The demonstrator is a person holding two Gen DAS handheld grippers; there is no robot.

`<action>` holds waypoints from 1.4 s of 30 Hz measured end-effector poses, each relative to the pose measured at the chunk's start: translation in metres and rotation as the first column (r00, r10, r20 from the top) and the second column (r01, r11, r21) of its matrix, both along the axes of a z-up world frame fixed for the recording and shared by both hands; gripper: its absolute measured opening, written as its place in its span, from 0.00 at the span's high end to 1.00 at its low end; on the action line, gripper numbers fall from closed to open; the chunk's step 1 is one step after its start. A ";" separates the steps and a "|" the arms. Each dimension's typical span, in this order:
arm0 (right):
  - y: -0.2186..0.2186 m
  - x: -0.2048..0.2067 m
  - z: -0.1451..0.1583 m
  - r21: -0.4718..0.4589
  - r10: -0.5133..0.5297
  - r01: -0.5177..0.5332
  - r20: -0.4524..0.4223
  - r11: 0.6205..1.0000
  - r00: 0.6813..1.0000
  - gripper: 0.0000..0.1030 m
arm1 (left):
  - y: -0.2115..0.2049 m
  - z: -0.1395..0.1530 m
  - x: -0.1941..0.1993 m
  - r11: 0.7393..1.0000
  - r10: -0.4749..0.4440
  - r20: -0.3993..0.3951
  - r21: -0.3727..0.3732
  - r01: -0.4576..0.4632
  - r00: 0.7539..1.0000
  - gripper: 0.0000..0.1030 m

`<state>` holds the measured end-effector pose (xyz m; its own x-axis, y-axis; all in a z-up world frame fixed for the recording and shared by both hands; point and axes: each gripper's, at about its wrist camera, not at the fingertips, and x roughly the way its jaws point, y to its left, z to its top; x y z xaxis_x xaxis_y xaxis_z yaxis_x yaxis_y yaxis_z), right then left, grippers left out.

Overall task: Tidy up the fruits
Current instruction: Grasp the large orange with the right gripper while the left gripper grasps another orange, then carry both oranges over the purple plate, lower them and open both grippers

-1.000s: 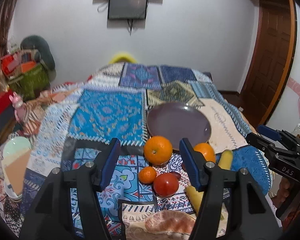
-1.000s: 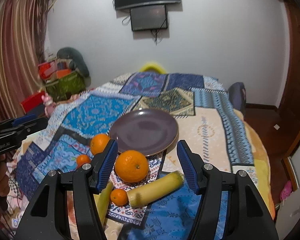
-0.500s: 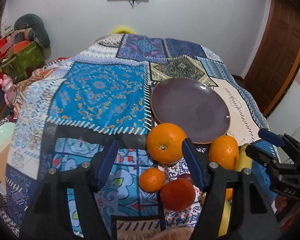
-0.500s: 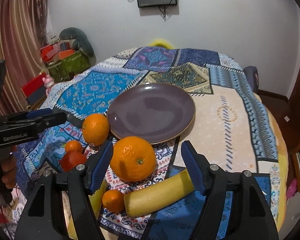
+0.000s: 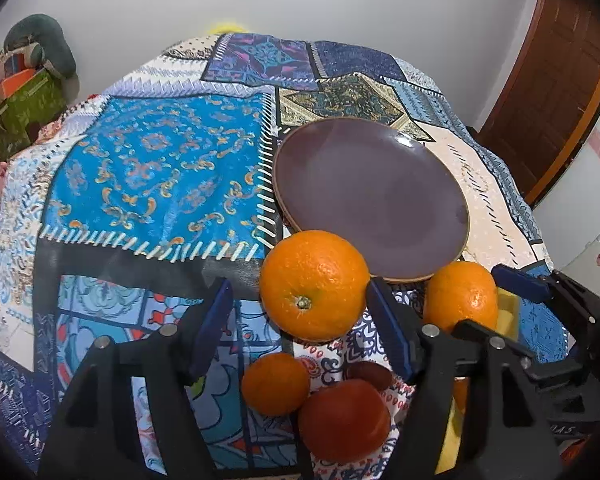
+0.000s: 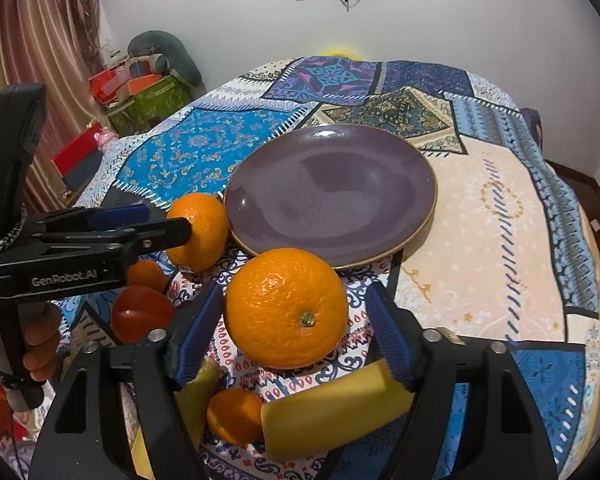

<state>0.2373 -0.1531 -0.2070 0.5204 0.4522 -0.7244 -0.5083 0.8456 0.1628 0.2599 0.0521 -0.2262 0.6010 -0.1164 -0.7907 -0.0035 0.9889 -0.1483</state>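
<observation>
Both claws stand spread and have just been opening. The left claw (image 5: pixel 300 332) frames one large orange (image 5: pixel 314 285), the right claw (image 6: pixel 296 334) another large orange (image 6: pixel 286 307) — neither fruit pinched. Both oranges lie on the patterned bedspread (image 5: pixel 152 168), touching the near rim of the bare purple plate (image 6: pixel 332 192). A tomato (image 5: pixel 344 420), small oranges and yellow fruit cluster nearby.

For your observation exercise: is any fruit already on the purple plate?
No, the purple plate is bare; the oranges lie on the cloth beside it.
</observation>
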 end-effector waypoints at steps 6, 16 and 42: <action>0.002 0.006 -0.011 0.010 0.016 -0.016 -0.058 1.000 0.998 0.28 | -0.005 -0.011 0.010 1.000 -0.021 -0.031 -0.015 0.020 0.999 0.28; 0.002 0.009 -0.019 0.038 0.030 -0.026 -0.105 0.999 0.994 0.30 | -0.002 -0.024 0.019 0.996 -0.026 -0.072 -0.088 0.020 0.997 0.37; -0.022 0.007 0.058 0.059 -0.075 0.071 0.079 0.996 0.994 0.34 | -0.010 0.078 -0.021 0.999 -0.040 0.143 0.020 0.038 0.989 0.38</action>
